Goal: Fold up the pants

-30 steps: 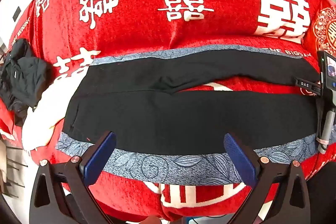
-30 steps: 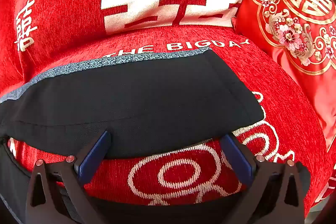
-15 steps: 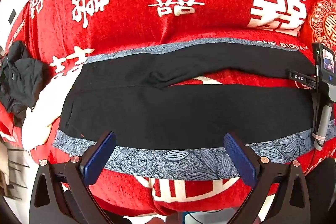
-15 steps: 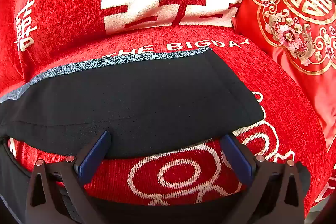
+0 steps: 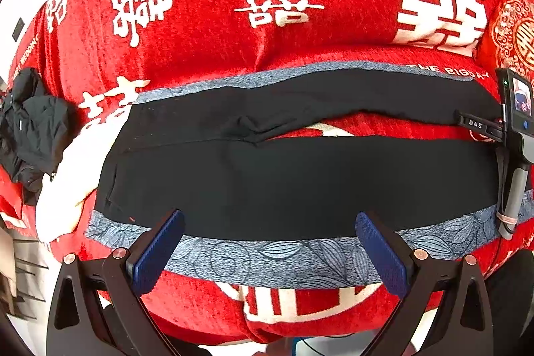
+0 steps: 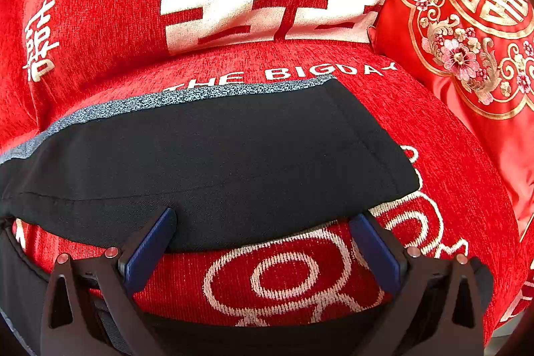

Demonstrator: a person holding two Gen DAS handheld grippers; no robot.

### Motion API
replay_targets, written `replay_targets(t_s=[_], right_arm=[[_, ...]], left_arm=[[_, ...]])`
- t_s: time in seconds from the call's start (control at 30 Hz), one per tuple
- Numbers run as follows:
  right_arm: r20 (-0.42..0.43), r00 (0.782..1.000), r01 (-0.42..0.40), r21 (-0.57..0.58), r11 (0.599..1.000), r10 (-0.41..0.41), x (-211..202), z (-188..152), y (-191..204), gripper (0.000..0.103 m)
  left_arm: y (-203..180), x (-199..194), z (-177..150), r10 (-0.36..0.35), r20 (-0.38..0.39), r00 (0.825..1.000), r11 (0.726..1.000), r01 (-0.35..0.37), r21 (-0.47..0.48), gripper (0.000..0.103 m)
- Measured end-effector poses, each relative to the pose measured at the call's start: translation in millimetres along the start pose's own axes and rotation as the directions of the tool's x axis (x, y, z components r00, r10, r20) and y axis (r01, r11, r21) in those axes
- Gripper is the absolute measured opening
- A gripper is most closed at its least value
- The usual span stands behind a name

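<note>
I am holding my left claw [image 5: 267, 247] spread wide over the near grey-patterned edge of the black pants [image 5: 283, 186], gripping nothing. The pants are lying flat across the red sofa [image 5: 233, 22] (legs parted). My right claw [image 6: 262, 244] is also gaping wide and empty, hovering at the far leg's hem end, beside a red cushion [image 6: 467, 22].

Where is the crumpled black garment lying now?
In the left wrist view, the crumpled black garment lies at the far left edge of the red sofa cover, left of the spread black pants.
</note>
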State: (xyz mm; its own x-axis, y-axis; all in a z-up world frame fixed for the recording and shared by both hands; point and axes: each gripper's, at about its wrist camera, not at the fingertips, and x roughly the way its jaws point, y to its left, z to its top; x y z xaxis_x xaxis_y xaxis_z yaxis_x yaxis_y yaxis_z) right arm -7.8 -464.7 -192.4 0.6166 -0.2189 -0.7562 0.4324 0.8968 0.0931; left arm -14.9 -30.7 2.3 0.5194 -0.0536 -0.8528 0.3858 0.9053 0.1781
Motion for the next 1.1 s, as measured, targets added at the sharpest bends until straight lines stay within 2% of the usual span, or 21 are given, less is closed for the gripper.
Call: replay_targets(t_s=[0.2,0.33,0.6,0.67,0.7,0.73,0.77,0.8,0.83,0.9,0.93,1.03,1.1], right_arm=[[0.0,1.0,0.0,0.0,1.0,0.0,0,0,0,0.103],[0.0,1.0,0.0,0.0,1.0,0.0,0,0,0,0.103],[0.0,1.0,-0.002,0.014,1.0,0.002,1,0,-1,0.103],[-0.03,1.0,0.009,0.004,1.0,-0.009,2,4,1,0.103],[-0.071,0.997,-0.001,0.002,1.0,0.001,3,9,2,0.103],[-0.118,0.991,-0.068,-0.008,0.998,0.067,1,14,5,0.103],[-0.134,0.977,-0.171,-0.011,0.985,0.167,-7,15,11,0.103],[-0.127,0.958,-0.259,-0.005,0.966,0.256,-15,11,13,0.103],[-0.115,0.943,-0.314,-0.005,0.949,0.311,-30,9,29,0.103],[-0.116,0.869,-0.487,-0.025,0.873,0.481,-68,-8,64,0.103],[-0.111,0.855,-0.514,-0.069,0.855,0.506,-89,-18,84,0.103],[-0.038,0.864,-0.499,-0.185,0.846,0.501,-150,-47,133,0.103],[-0.01,0.891,-0.447,-0.193,0.874,0.453,-177,-64,155,0.103]], left_arm=[[12,2,-5,-0.035,-0.01,0.999,0.999,0.035,-0.027,0.103],[11,-1,-6,-0.019,0.002,1.0,1.0,0.019,-0.01,0.103],[33,-11,-10,-0.058,0.036,0.998,0.996,0.061,-0.07,0.103],[39,-7,-10,-0.059,0.018,0.998,0.996,0.06,-0.069,0.103],[43,-6,-11,-0.065,0.013,0.998,0.995,0.066,-0.076,0.103],[46,-6,-12,-0.069,0.018,0.997,0.994,0.07,-0.085,0.103],[51,-6,-13,-0.061,0.029,0.998,0.993,0.063,-0.097,0.103],[55,-5,-15,-0.048,0.032,0.998,0.993,0.051,-0.103,0.103],[59,-1,-15,-0.04,0.015,0.999,0.994,0.042,-0.106,0.103],[67,8,-14,-0.013,-0.03,0.999,0.994,0.009,-0.108,0.103],[73,11,-14,0.021,-0.039,0.999,0.993,-0.025,-0.114,0.103],[90,13,-16,0.066,-0.042,0.997,0.987,-0.071,-0.144,0.103],[102,12,-19,0.09,-0.046,0.995,0.979,-0.096,-0.177,0.103]])
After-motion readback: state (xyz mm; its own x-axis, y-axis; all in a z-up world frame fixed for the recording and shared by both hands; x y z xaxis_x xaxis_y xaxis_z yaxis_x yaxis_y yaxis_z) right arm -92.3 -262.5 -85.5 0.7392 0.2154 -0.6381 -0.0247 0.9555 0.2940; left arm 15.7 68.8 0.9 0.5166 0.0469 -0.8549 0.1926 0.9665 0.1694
